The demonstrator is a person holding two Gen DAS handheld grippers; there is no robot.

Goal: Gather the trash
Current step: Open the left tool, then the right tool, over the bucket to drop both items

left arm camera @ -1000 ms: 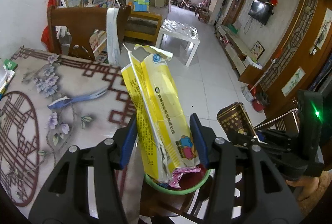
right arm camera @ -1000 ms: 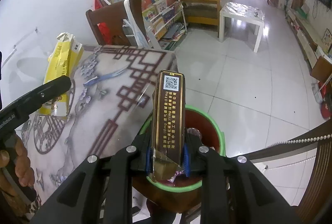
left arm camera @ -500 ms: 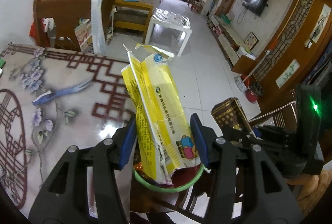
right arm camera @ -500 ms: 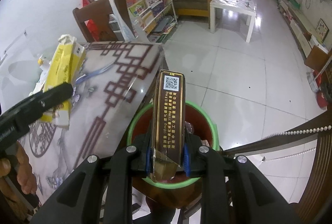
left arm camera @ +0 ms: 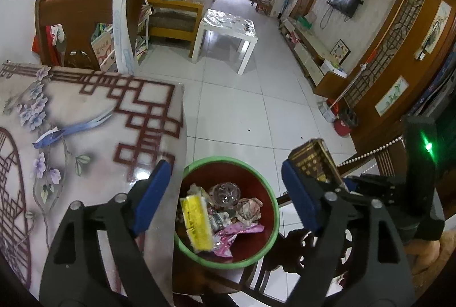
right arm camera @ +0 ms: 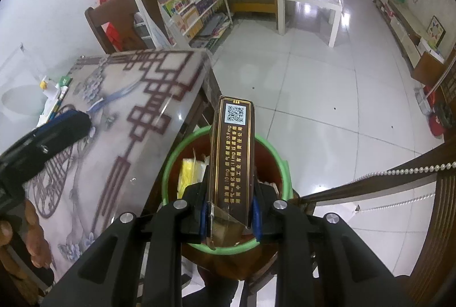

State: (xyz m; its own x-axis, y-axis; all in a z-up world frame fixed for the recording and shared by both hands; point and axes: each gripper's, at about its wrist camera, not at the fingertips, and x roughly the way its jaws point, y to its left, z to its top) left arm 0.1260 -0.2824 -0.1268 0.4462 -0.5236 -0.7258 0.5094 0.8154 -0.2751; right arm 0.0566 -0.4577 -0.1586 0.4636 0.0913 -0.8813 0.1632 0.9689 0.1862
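While our left gripper (left arm camera: 225, 197) hangs over the green-rimmed trash bin (left arm camera: 270, 198), its jaws are opening and nothing is between them; the yellow wrapper (left arm camera: 197, 223) lies inside the bin among other trash. Our right gripper (right arm camera: 229, 217) holds the dark brown cigarette box (right arm camera: 232, 161) tight between narrow jaws, just above the bin, which stands beside the edge of the patterned surface (right arm camera: 114, 136). To do the step well, we think we should keep the box over the middle of the bin's mouth, not over the rim, and only then loosen the jaws. Because the box is long, it could catch on the rim and fall to the tiled floor (right arm camera: 327, 96).
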